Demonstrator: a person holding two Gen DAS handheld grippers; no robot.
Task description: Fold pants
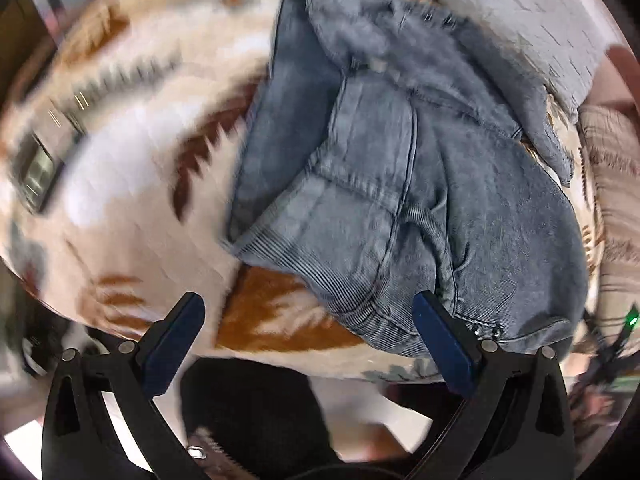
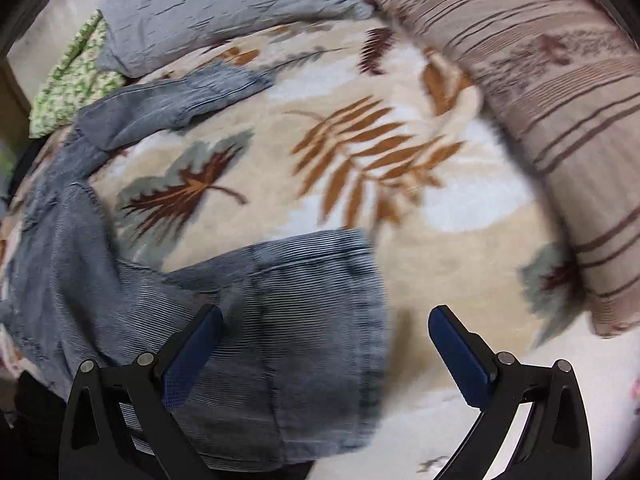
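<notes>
With both the left hand-held gripper (image 1: 308, 316) and right hand-held gripper (image 2: 326, 328) spread apart and empty over the rumpled pants (image 1: 400, 184) on the leaf-print blanket (image 2: 360, 152), we risk pinching blanket pile with denim, dragging the fold askew.

pants (image 2: 280, 320) leg cut off below, blanket (image 1: 120, 160) motion-blurred

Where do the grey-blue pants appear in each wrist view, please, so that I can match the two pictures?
Left wrist: the pants fill the centre and right, waistband nearest the open left tongs.
Right wrist: the pants run along the left edge to the bottom centre, one leg end under the open right tongs.
Shared landmark: the leaf-print blanket beneath them.
</notes>
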